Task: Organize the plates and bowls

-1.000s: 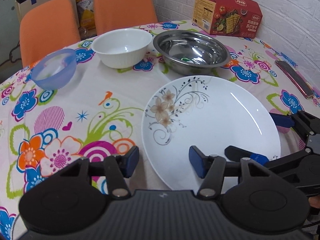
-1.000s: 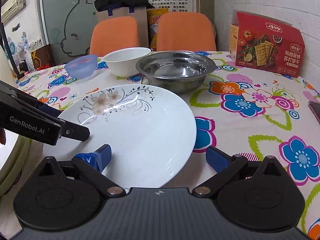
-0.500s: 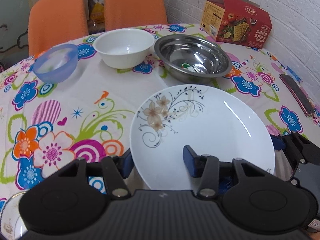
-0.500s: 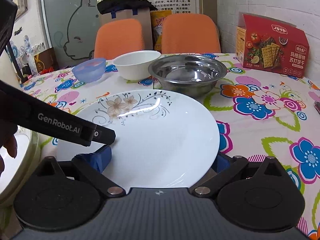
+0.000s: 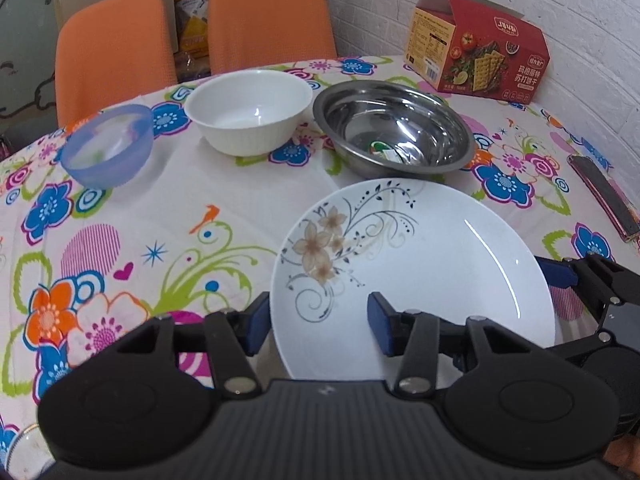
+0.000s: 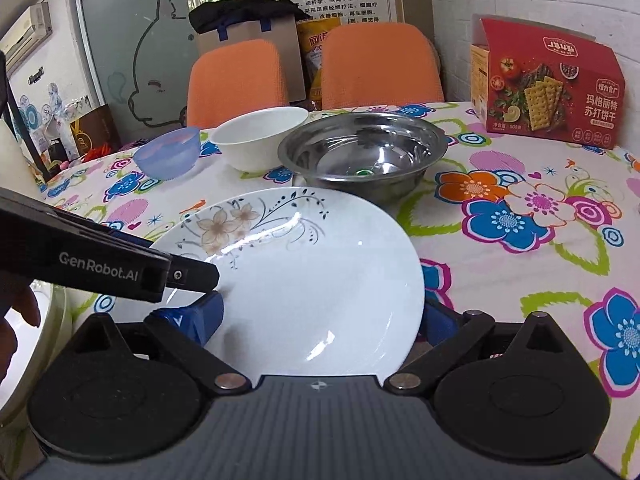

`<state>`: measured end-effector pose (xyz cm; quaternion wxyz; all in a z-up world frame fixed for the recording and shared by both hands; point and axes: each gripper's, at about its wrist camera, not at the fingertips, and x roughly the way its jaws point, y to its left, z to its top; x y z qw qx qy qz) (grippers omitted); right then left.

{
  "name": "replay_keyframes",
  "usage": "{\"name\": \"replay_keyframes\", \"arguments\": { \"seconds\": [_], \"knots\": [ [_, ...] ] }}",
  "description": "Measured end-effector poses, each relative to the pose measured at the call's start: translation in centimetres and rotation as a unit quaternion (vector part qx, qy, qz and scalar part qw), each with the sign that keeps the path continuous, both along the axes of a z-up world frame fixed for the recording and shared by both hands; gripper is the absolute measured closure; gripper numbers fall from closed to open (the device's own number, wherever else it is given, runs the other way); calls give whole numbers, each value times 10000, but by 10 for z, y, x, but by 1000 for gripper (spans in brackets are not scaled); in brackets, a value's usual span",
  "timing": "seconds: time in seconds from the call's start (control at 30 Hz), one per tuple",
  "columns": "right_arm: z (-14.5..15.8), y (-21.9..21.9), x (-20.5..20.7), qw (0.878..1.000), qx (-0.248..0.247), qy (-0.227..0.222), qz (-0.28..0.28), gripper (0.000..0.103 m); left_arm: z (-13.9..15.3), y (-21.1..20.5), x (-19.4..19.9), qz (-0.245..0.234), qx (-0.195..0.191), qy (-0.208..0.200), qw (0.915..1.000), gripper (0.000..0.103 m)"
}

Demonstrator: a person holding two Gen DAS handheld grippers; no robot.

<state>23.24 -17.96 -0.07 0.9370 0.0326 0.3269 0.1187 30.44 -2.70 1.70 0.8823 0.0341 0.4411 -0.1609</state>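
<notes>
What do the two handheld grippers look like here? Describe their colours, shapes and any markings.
Both the left gripper and the right gripper are black, with ribbed bodies, round discs, silver pivot screws and blue fingertip pads. White "GenRobot.AI" lettering marks the left one's side. No cables or sleeves show.

A: Plate (image 5: 440, 264)?
B: Glazed ceramic, glossy, floral print.
A: Large bowl (image 5: 394, 128)?
B: Polished metal, mirror-bright.
A: White bowl (image 5: 248, 114), blue bowl (image 5: 108, 150)?
B: Glossy ceramic; frosted translucent plastic.
A: Desk (image 5: 120, 232)?
B: Matt printed cloth.
</notes>
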Motion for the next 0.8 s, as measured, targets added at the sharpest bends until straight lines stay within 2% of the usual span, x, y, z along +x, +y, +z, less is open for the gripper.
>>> {"name": "replay_keyframes", "arguments": {
  "seconds": [0.07,0.17,0.3,0.5,0.67,0.8],
  "knots": [
    [-3,3,7,9998,-121,100,81,14,-4,2,5,30,-110,63,9999,50],
    [-5,11,5,9992,-372,24,168,13,-6,1,4,-6,-171,59,9998,49],
    [-3,13,4,9994,-343,36,-71,13,-4,-2,2,80,-144,68,9998,50],
    [10,12,-8,9994,-228,-191,-179,13,13,-1,-9,26,-169,-118,9998,51],
    [21,14,-10,9996,-123,-147,-210,13,19,7,-12,121,-294,-22,9995,51],
    [14,22,-5,9999,-77,-15,-138,13,9,15,-9,260,-265,111,9992,51]
  ]
}}
